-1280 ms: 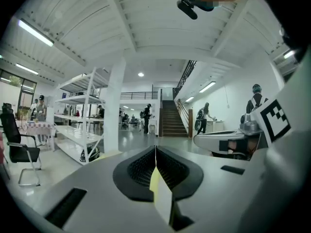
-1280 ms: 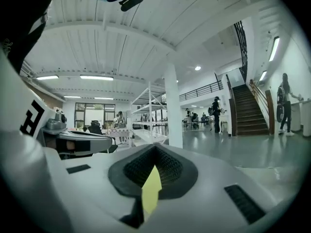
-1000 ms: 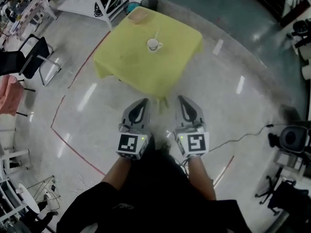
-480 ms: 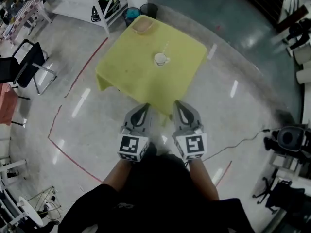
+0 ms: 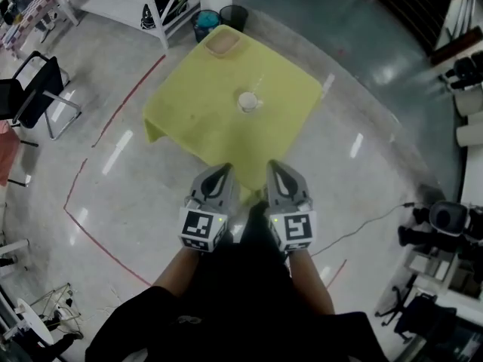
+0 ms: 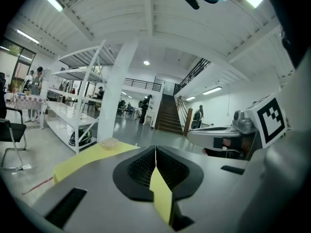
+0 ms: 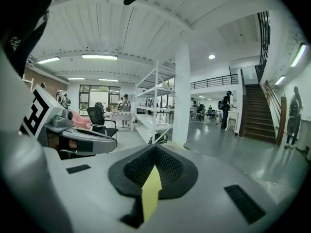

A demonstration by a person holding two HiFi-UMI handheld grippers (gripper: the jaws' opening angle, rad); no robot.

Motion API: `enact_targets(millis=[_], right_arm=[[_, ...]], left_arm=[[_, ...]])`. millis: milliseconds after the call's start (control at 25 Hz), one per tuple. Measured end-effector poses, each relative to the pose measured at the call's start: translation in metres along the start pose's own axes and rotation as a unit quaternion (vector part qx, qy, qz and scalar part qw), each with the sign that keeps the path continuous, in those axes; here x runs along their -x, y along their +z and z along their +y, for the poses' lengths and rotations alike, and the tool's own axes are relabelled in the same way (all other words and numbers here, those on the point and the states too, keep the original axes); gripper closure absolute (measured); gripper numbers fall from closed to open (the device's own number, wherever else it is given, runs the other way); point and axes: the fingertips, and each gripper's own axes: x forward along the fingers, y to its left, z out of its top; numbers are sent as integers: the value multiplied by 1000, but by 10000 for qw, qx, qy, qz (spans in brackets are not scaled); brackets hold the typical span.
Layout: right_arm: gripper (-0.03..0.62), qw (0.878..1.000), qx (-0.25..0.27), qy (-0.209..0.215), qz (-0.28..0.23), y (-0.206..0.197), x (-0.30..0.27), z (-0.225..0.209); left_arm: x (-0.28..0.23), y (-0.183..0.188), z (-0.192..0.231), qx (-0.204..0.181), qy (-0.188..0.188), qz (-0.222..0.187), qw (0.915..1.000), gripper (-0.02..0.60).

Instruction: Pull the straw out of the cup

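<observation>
Polished grey floor filled most of the head view, and on it stood a table (image 5: 204,119) draped in a yellow cloth. Near the middle of that table sat the white cup (image 5: 247,101). The straw (image 5: 256,87) showed only as a faint pale line leaning out of the cup toward the far right. A shallow tan container (image 5: 222,44) lay at the far corner. Both grippers hung at the table's near corner, well apart from the cup.

Judging from this, the main risk lay in the cup, which looked light and had nothing bracing it. A slanted pull on the straw, or a snag at the rim, could drag or tip the cup unless the other gripper steadied it. The straw was also thin, so fingers that opened late or closed off-centre might knock it aside or miss it.

The left gripper (image 5: 219,169) had its fingers (image 6: 138,171) pressed fully together with nothing between them. Only a sliver of yellow cloth showed past the seam. The right gripper (image 5: 277,166) was the same, its fingers (image 7: 170,168) shut tight and empty.
</observation>
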Motion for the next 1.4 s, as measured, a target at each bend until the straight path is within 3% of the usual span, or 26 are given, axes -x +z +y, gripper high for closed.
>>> enact_targets(millis=[480, 680, 880, 1080, 1400], right_arm=[[577, 9932, -9, 1138, 242, -8, -82, -88], [577, 9866, 342, 1570, 291, -21, -100, -107], [578, 9840, 559, 1662, 309, -20, -105, -93], [577, 9839, 374, 1733, 212, 0, -103, -63], [578, 9882, 485, 1435, 232, 4, -91, -63]], left_arm=[[-93, 6, 13, 261, 1187, 125, 9925, 535], [-108, 5, 9, 351, 1584, 100, 9867, 535], [-85, 7, 15, 277, 1695, 59, 9851, 535], [-58, 5, 21, 412, 1728, -34, 9841, 535], [-45, 1, 17, 551, 1515, -220, 9867, 535]])
